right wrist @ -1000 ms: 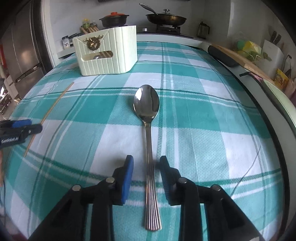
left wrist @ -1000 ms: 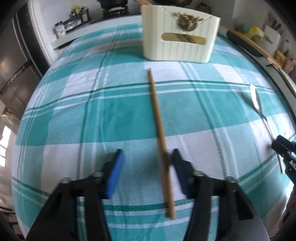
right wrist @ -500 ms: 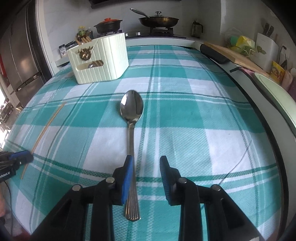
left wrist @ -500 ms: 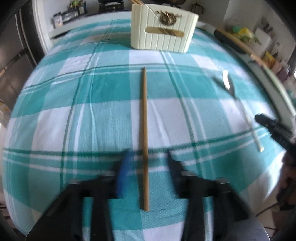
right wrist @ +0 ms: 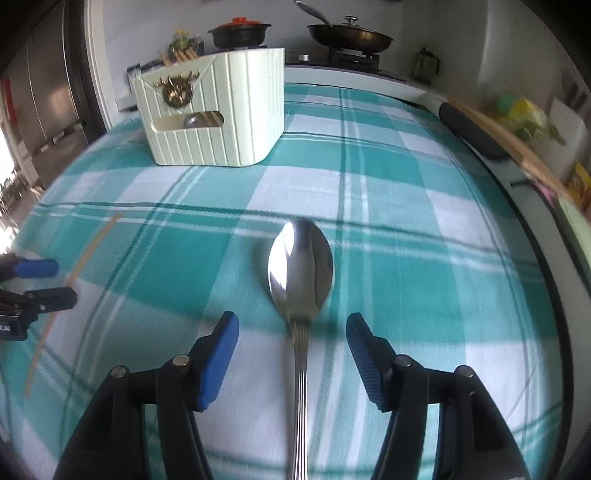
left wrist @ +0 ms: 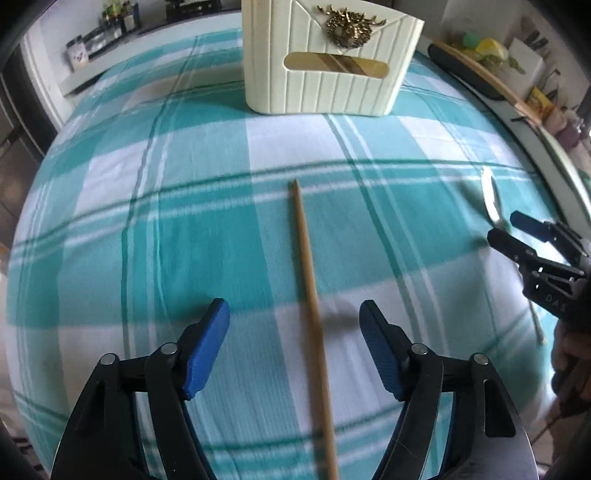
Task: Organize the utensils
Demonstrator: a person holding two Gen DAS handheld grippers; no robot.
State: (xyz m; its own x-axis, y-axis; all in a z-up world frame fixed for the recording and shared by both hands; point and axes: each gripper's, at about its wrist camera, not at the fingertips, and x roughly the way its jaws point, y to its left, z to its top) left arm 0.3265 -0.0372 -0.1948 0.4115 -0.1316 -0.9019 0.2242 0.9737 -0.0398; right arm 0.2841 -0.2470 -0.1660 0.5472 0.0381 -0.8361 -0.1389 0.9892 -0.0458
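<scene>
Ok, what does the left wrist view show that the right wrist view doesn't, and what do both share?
Left wrist only: the left gripper, jaws opening, straddling the thin wooden chopstick without touching it.

Right wrist only: the right gripper, jaws opening around the shiny steel spoon; a black lidded pot and dark frying pan behind.

Both: the cream ribbed utensil holder on the teal checked tablecloth.

A teal-and-white checked tablecloth [right wrist: 388, 177] covers the table. Behind its far edge, a black pot with a red-knobbed lid [right wrist: 239, 32] and a dark lidded frying pan [right wrist: 350, 37] sit on the stove, with a small dark kettle [right wrist: 426, 64] to their right. A stainless-steel refrigerator [right wrist: 44, 103] stands at the left, and a long wooden board [left wrist: 480, 79] lies along the right counter.
</scene>
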